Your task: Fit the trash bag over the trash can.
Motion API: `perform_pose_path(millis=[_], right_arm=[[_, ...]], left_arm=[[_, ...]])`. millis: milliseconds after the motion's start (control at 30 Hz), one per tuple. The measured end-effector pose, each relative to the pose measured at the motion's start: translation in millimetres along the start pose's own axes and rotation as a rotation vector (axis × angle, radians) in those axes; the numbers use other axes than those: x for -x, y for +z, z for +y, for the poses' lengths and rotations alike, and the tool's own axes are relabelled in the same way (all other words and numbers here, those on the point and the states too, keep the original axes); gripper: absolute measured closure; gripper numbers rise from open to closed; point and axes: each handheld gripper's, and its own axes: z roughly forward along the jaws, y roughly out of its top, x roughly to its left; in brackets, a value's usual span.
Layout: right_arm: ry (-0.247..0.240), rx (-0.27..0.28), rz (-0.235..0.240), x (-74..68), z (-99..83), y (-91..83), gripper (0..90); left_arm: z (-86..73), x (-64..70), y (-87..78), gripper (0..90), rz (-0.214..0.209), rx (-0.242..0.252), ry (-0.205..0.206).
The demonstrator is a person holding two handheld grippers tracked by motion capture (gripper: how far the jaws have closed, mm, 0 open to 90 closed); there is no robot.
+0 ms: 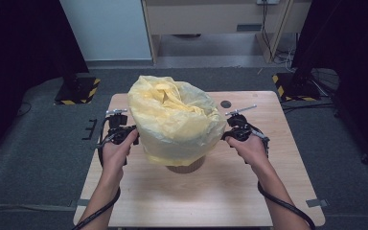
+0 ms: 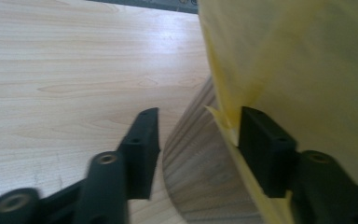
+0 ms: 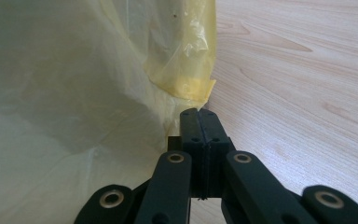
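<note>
We are working at a light wooden table (image 1: 196, 196) standing on grey carpet, with dark curtains at both sides. A yellow plastic bag (image 1: 175, 120) is sitting over a round wooden bin (image 1: 186, 166) in the middle of the table. At nine o'clock of the bag, our left gripper (image 1: 122, 134) is standing with its jaws wide apart around the bag's lower edge and the bin wall, gripping nothing. At three o'clock, our right gripper (image 1: 237, 132) is pressing its jaws fully together; whether they are pinching the bag film, we cannot tell.
</note>
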Motion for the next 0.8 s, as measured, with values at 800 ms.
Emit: perform_pose_path(millis=[800], right_arm=[[0.023,-0.017,0.012,6.9,-10.9,15.5,90.0]], left_arm=[[-26.3,-4.9,24.4,90.0,0.108,-0.008,0.089]])
